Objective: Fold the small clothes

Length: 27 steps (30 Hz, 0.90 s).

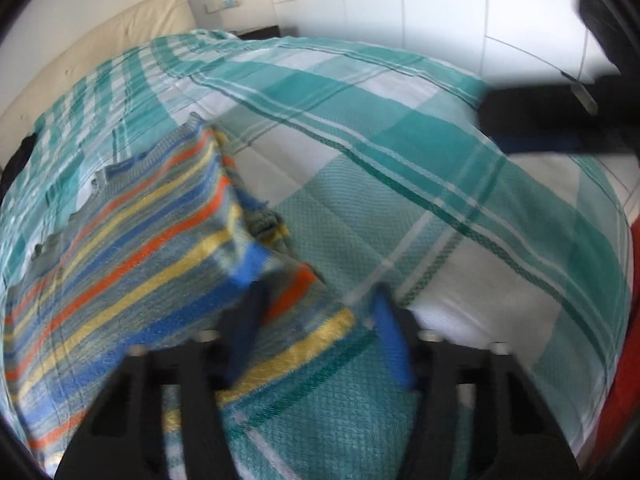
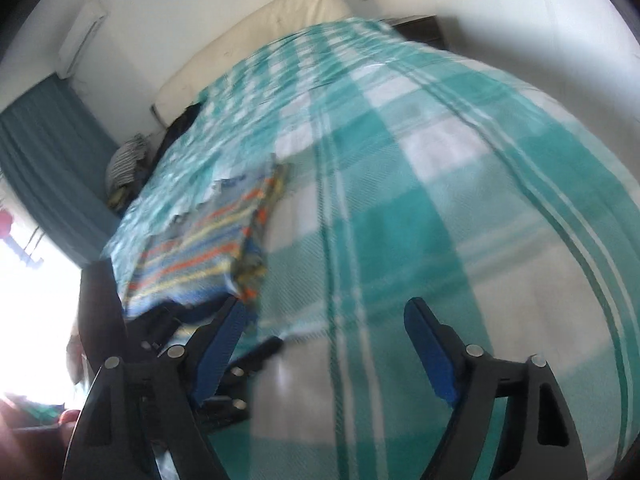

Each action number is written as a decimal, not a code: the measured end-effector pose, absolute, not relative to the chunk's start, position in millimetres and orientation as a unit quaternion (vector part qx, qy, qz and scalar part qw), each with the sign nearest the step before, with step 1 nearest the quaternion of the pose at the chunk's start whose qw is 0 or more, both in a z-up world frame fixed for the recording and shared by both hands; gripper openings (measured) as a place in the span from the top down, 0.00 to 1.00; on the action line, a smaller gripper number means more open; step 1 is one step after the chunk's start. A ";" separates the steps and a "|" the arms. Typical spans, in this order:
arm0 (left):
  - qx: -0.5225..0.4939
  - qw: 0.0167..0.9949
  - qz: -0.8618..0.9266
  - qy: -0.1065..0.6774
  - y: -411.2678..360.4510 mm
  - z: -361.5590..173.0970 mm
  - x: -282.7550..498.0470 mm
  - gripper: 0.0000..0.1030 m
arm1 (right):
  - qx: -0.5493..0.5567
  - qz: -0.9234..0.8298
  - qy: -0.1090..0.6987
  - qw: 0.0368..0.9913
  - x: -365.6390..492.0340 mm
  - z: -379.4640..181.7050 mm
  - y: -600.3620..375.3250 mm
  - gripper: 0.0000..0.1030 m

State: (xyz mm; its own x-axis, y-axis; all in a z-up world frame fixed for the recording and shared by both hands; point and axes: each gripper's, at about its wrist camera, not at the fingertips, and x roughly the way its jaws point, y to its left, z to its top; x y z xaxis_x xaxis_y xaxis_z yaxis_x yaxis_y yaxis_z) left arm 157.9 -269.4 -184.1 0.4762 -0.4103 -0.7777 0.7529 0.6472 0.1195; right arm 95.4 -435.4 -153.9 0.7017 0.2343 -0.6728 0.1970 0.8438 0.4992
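A small striped garment point(image 1: 132, 236), blue, orange, yellow and grey, lies folded on the teal and white checked bedspread point(image 1: 400, 168). In the left wrist view it lies at the left, and its near corner is just beyond my left gripper point(image 1: 320, 300), which is open with its left finger point(image 1: 244, 328) over the cloth. The garment also shows in the right wrist view point(image 2: 208, 240), ahead and to the left of my right gripper point(image 2: 328, 312), which is open and empty above the bedspread point(image 2: 440, 184). The right gripper shows in the left wrist view as a dark blurred shape point(image 1: 560, 116).
A cream headboard point(image 2: 260, 28) stands at the far end of the bed. Dark and striped items point(image 2: 128, 160) lie by the bed's left side. A teal curtain point(image 2: 44, 152) hangs by a bright window. A red object point(image 1: 624, 320) is at the right edge.
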 end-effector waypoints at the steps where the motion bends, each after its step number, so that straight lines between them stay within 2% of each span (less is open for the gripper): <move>1: 0.223 0.830 -0.348 0.374 -268.4 -183.9 160.0 0.78 | 0.284 0.033 0.391 0.875 117.4 -151.0 -437.6 0.21; 3: 0.200 0.831 -0.350 0.382 -264.2 -184.1 166.4 0.86 | 0.311 0.076 0.410 0.854 164.0 -153.8 -439.0 0.21; 6: 0.179 0.832 -0.357 0.386 -259.1 -183.0 168.9 0.91 | 0.362 0.132 0.441 0.811 240.9 -171.7 -432.1 0.23; 9: 0.156 0.832 -0.368 0.385 -252.7 -178.2 168.8 0.93 | 0.372 0.134 0.485 0.780 307.4 -203.1 -413.6 0.34; 10: 0.140 0.833 -0.372 0.385 -246.5 -173.5 169.7 0.94 | 0.372 0.131 0.491 0.777 318.5 -210.2 -409.2 0.56; 11: 0.122 0.835 -0.376 0.383 -238.7 -168.1 170.1 0.94 | 0.363 0.119 0.491 0.783 326.5 -212.9 -405.9 0.93; 14: 0.064 0.845 -0.379 0.372 -199.5 -146.1 172.5 0.94 | 0.358 0.095 0.463 0.805 335.0 -197.9 -397.7 0.92; 20: -0.081 0.870 -0.313 0.373 -71.8 -114.9 190.9 0.94 | 0.296 0.175 0.429 0.835 355.7 -123.4 -315.0 0.92; 27: -0.163 0.883 -0.202 0.390 35.1 -132.7 205.2 0.94 | 0.223 0.251 0.454 0.825 416.2 -109.4 -151.6 0.92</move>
State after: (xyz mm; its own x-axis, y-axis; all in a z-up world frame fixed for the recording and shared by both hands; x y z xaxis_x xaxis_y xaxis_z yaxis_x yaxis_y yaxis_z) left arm 205.2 35.1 -132.7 0.6145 -0.4846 -0.6226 0.2297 0.8649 -0.4464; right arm 416.2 -151.6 -109.4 0.4624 0.6171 -0.6367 -0.2118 0.7742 0.5965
